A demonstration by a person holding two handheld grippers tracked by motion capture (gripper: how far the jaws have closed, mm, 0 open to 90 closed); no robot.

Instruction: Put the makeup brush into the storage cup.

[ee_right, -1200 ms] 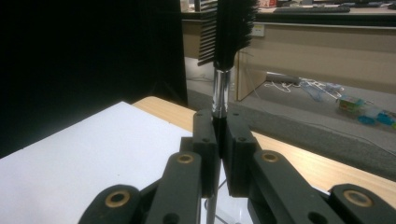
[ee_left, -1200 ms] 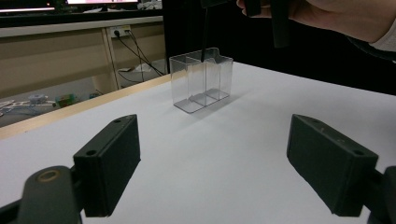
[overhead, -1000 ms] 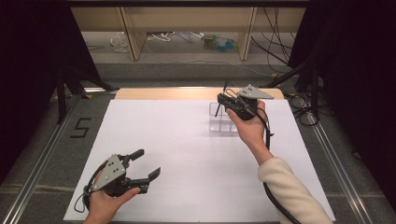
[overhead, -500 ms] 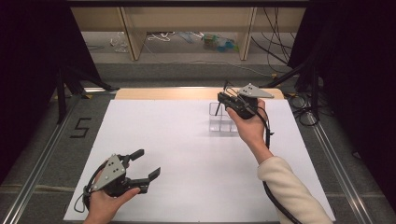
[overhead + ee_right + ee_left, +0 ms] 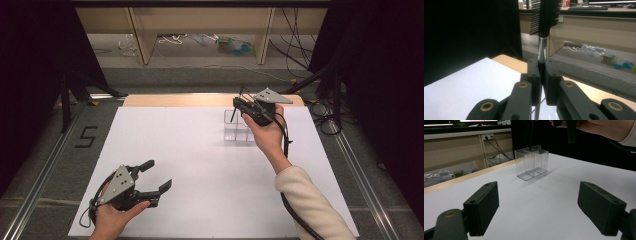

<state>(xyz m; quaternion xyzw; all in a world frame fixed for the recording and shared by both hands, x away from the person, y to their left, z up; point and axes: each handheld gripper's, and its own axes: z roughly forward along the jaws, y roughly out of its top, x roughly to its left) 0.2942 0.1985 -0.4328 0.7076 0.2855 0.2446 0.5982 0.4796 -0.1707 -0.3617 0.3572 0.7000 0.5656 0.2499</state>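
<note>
White table (image 5: pixel 200 150), brush (image 5: pixel 547 15) top cropped

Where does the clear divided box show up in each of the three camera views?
High view: the clear box stands far right of centre on the white sheet, just left of the right tool.
Left gripper view: upper middle, beyond the open jaws.
Right gripper view: I cannot make it out with certainty.
Shared landmark: the table's wooden far edge.
</note>
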